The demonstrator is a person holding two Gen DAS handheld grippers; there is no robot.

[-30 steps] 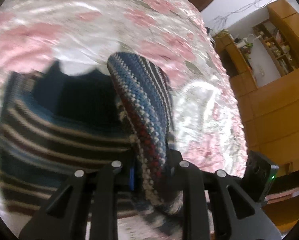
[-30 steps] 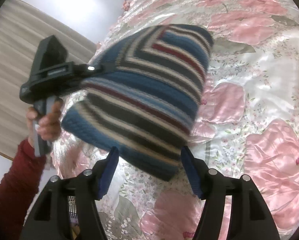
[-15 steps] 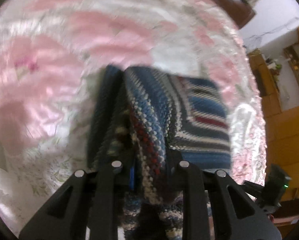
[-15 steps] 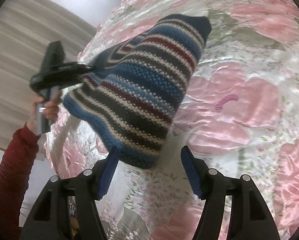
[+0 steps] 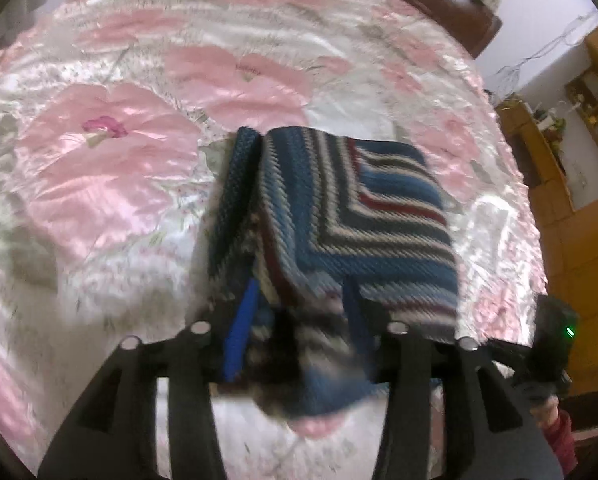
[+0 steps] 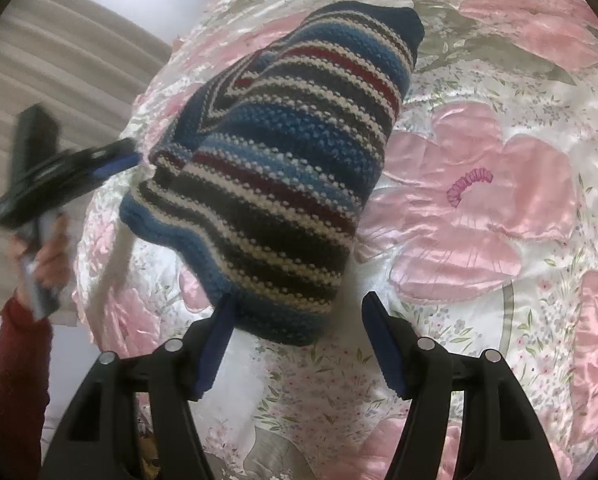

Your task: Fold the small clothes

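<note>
Lying folded on quilt (image 5: 111,184) now, knit (image 5: 351,216); left gripper (image 5: 299,312) unclamped, right gripper (image 6: 299,320) spread.

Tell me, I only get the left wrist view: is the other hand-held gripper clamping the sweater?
Observer: No. The right hand-held gripper is open, its fingers either side of the sweater corner.
Operator: And who carries the one I am looking through?
Observer: A hand in a dark red sleeve grips its handle; the left hand-held gripper tips sit at the sweater's far edge.
Operator: What is behind that hand?
Observer: What looks like a pale pleated curtain, beyond the bed's edge.
</note>
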